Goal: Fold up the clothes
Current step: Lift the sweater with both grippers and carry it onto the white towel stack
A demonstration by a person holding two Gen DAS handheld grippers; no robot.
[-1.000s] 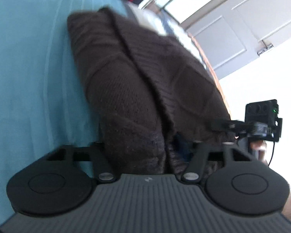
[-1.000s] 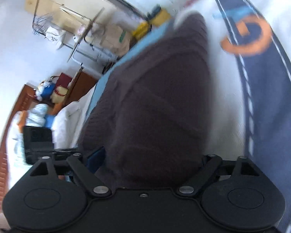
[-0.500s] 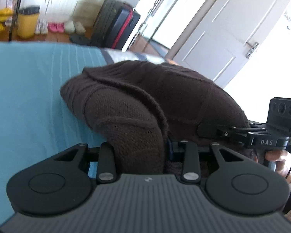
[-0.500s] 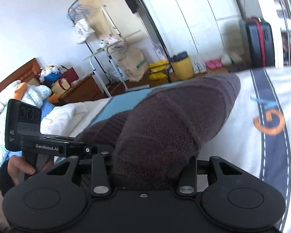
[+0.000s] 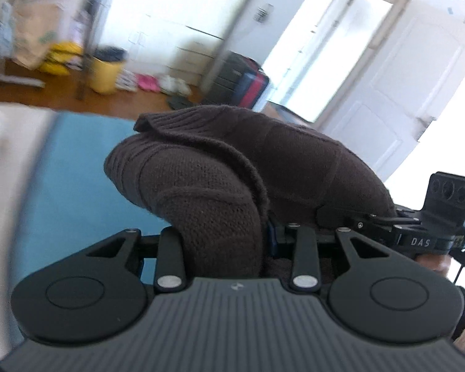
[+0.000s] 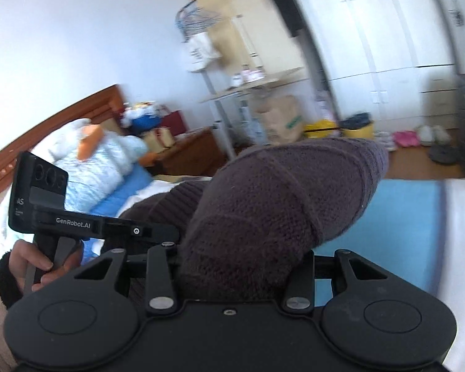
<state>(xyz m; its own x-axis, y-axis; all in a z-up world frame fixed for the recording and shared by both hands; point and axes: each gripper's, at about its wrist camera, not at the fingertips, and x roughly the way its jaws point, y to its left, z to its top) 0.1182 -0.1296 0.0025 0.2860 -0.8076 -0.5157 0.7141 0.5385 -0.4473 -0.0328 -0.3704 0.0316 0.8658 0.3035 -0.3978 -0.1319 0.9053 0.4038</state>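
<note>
While both grippers' fingers pinch it, the sweater (image 5: 232, 167) bulges thick, dark brown and ribbed, its folded bulk lifted above the blue bed (image 5: 71, 179).

place: home bedroom | bed: wooden headboard (image 6: 62, 117), pillows (image 6: 86, 158), blue sheet (image 5: 77, 186) | storage: white wardrobe (image 6: 387, 46), suitcase (image 5: 245, 83) | floor: wood, yellow bin (image 5: 105, 71), pink slippers (image 6: 404, 138) | exit: white panelled door (image 5: 412, 86)
</note>
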